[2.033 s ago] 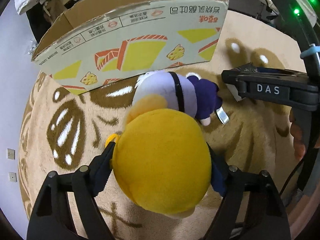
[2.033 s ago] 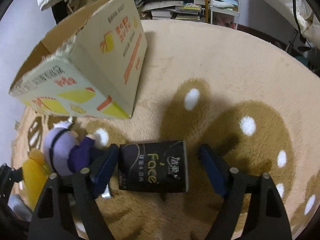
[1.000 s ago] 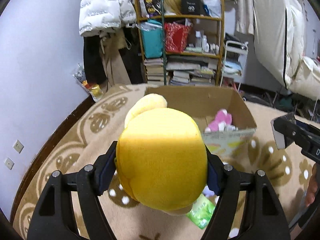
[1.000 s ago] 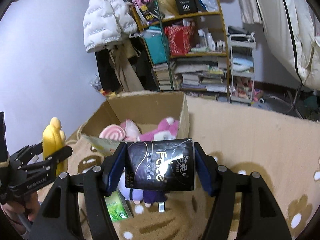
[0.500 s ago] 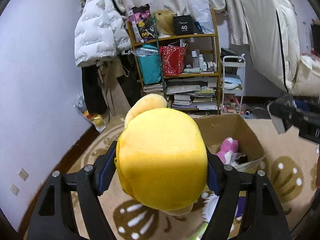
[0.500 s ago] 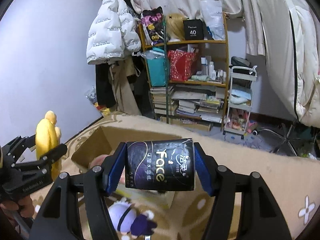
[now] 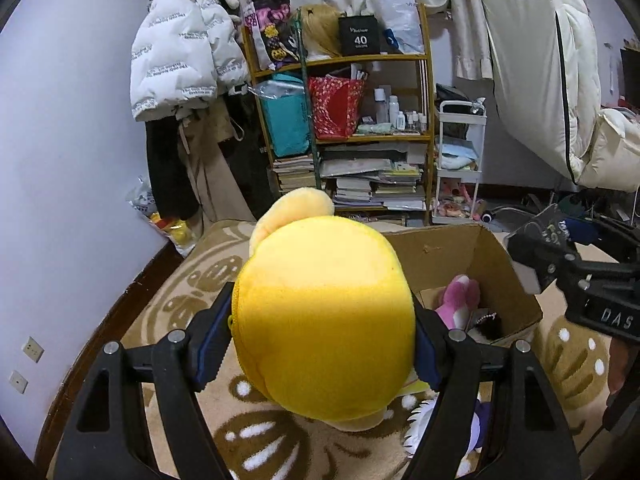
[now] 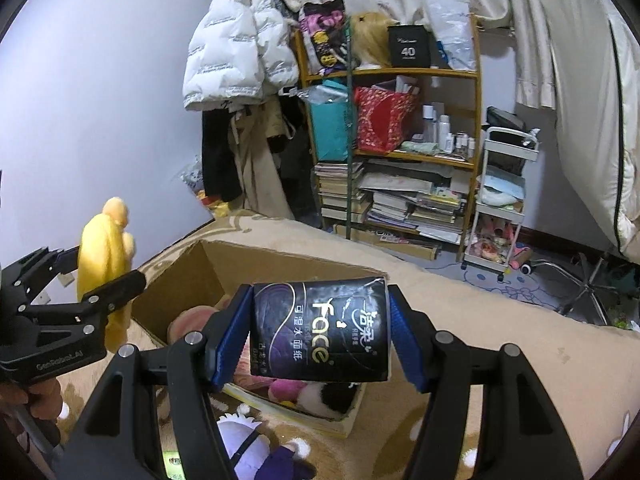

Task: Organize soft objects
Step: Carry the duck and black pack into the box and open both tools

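In your left wrist view, the left gripper has its jaws clamped on the yellow plush toy, whose rounded bulk fills the centre and hides much of the rug beneath it. Beyond the toy, this view shows the open cardboard box on the rug with a pink plush lying inside, and the right gripper entering from the right edge, seen side-on. Only your right wrist view shows what that gripper carries: the right gripper has its jaws clamped on the two sides of a black tissue pack, held above the near edge of the cardboard box. This view also shows the toy from the side: the yellow plush toy stands upright in the left gripper, held in the air beside the left wall of the box, with part of your hand visible below the handle. A white and purple plush lies on the rug just in front of the box, near a green pack at the lower edge. Both grippers point forward and downward toward the box, level with each other, left of it and over its near edge respectively. A bookshelf and a white jacket stand against the far wall.
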`<state>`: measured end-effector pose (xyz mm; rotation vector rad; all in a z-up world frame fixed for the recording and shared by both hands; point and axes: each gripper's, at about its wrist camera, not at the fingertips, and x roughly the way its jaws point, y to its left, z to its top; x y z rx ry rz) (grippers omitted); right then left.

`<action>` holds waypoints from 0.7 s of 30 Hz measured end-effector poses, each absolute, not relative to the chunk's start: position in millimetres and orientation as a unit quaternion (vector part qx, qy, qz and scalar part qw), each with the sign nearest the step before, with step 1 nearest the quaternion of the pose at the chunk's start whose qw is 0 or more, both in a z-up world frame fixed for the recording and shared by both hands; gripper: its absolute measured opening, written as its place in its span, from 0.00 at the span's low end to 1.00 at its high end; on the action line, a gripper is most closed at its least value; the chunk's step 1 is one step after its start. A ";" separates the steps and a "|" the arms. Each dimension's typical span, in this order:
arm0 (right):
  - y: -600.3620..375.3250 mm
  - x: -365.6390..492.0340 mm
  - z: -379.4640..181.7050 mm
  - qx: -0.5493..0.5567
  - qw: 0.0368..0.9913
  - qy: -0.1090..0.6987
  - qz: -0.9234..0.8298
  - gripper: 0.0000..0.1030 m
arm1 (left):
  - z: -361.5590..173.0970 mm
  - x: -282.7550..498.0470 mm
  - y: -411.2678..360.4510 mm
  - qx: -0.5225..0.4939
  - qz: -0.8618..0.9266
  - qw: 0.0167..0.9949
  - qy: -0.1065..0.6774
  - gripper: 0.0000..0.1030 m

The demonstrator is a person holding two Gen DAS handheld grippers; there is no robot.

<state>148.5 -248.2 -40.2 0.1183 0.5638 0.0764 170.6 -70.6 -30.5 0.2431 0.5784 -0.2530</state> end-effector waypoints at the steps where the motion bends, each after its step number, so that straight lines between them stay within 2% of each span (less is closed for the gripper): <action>1: -246.8 149.6 -42.3 0.057 0.958 0.279 0.041 0.67 | -32.7 170.9 -71.2 0.120 -0.125 0.943 0.285 0.73; 12: -243.7 162.9 -67.8 0.074 0.951 0.293 0.069 0.67 | -58.0 191.1 -70.3 0.107 -0.125 0.930 0.330 0.75; 18: -244.7 167.9 -78.4 0.084 0.945 0.306 0.076 0.67 | -67.6 196.0 -76.5 0.119 -0.117 0.929 0.331 0.79; 21: -247.6 169.8 -81.8 0.089 0.943 0.311 0.074 0.67 | -70.4 199.4 -75.9 0.113 -0.113 0.927 0.339 0.85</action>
